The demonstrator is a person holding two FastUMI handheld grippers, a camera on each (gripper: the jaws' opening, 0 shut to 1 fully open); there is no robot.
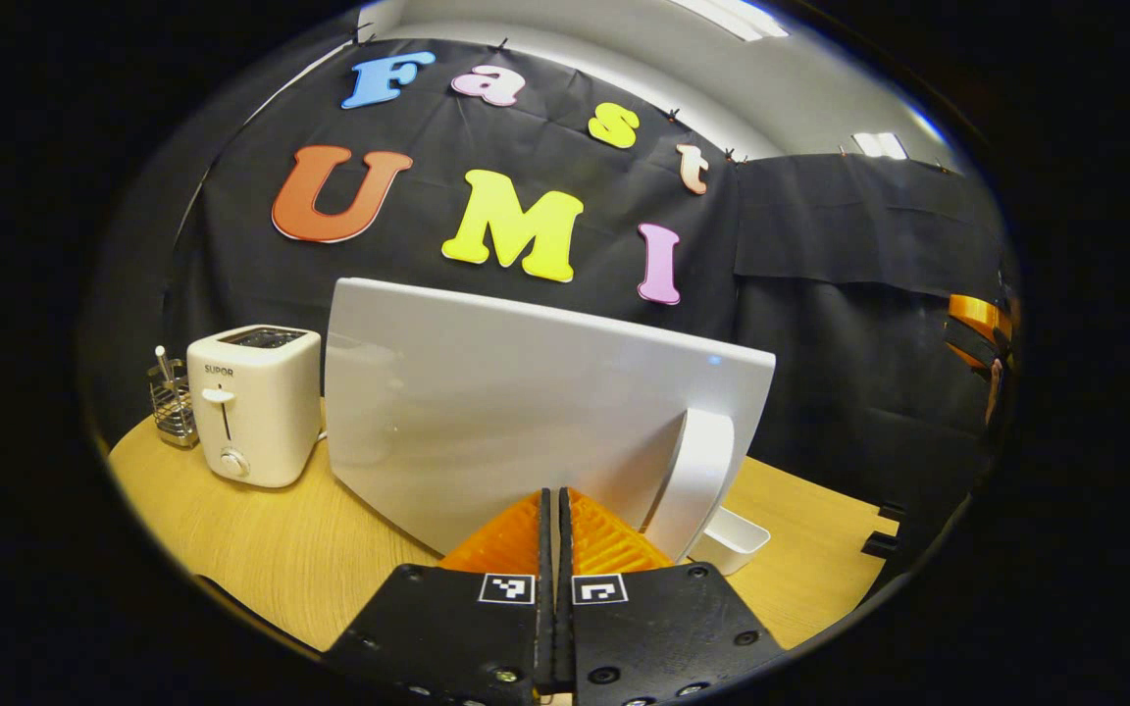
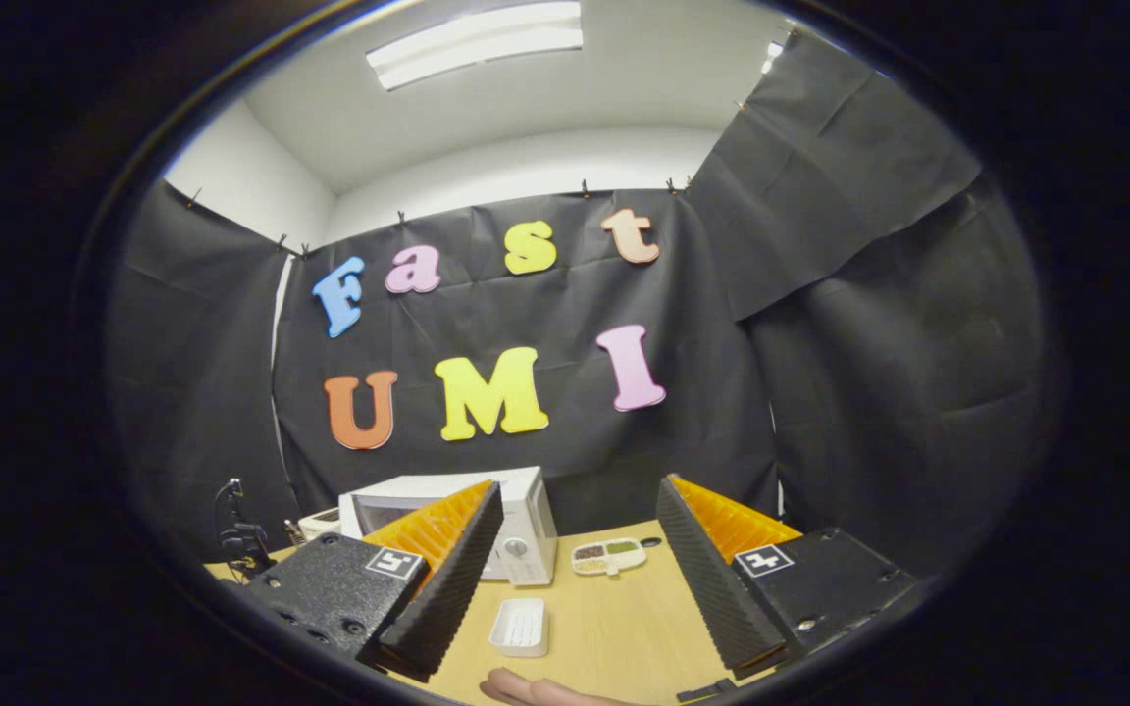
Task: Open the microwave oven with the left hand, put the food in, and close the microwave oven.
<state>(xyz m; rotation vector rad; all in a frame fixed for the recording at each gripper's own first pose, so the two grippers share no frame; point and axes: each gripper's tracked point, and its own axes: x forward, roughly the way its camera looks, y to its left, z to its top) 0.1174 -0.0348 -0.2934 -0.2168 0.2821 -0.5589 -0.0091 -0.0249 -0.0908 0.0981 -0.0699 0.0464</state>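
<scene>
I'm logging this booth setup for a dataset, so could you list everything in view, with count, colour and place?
microwave: one, white, back of the table, its door swung open
toaster: one, white, left of the door
wire rack: one, metal, left of the toaster
food tray: one, white, divided, right of the microwave
dish: one, white, rectangular, near table edge
table: one, light wood
left gripper: one, shut, by the door handle
right gripper: one, open, above the table
hand: one, at the near table edge
</scene>
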